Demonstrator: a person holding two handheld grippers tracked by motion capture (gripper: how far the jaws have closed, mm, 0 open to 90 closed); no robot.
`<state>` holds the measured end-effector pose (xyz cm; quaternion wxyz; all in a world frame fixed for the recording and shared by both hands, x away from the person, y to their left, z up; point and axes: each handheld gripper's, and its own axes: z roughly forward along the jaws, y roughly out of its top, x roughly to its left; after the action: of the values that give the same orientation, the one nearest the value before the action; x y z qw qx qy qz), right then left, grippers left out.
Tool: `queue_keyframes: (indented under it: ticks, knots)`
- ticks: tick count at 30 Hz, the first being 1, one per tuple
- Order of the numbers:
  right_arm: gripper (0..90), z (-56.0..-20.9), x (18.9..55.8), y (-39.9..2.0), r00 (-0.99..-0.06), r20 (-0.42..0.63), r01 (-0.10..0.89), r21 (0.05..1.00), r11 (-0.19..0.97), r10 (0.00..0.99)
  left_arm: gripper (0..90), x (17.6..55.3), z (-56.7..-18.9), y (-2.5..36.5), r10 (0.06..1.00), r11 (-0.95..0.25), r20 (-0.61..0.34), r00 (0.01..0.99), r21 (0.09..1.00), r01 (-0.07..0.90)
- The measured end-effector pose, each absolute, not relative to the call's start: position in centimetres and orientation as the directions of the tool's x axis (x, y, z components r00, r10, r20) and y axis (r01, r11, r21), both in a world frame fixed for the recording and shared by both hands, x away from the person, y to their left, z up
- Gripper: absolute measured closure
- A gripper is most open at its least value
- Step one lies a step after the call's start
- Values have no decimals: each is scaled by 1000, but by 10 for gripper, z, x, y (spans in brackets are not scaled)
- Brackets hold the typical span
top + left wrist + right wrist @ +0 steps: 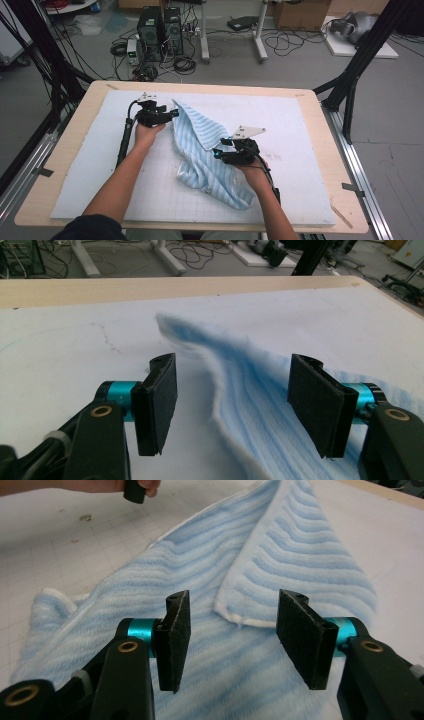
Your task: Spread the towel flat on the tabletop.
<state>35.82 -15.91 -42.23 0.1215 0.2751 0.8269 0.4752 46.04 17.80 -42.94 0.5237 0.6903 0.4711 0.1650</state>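
Note:
A light blue striped towel (205, 150) lies crumpled in the middle of the white mat (305, 125), one corner folded over toward the far left. My left gripper (175, 113) is at that far corner. In the left gripper view its jaws (232, 367) stand open on either side of the towel's blurred ridge (250, 395), and the pads do not touch it. My right gripper (218, 152) hovers over the towel's middle. In the right gripper view it (235, 602) is open above the folded white-hemmed edge (240, 617), with nothing pinched.
The mat covers a wooden table (70, 145). Black frame posts (350, 85) stand at its far corners. On the floor beyond are computer towers (160, 30), tangled cables and a stand's legs. The other hand on its gripper's black handle (135, 489) is at the top of the right gripper view.

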Motion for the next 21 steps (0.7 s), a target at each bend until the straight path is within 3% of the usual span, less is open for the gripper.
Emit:
queue_keyframes:
  ticks: [16, 21]
  knots:
    - [526, -436, 383, -119, -853, -14, 309, 793, 525, 522, 368, 421, -435, 202, 796, -49, -255, 549, 877, 478]
    - [639, -443, 390, -108, -826, -98, 313, 739, 597, 555, 375, 412, -432, 203, 786, -58, -244, 568, 886, 461]
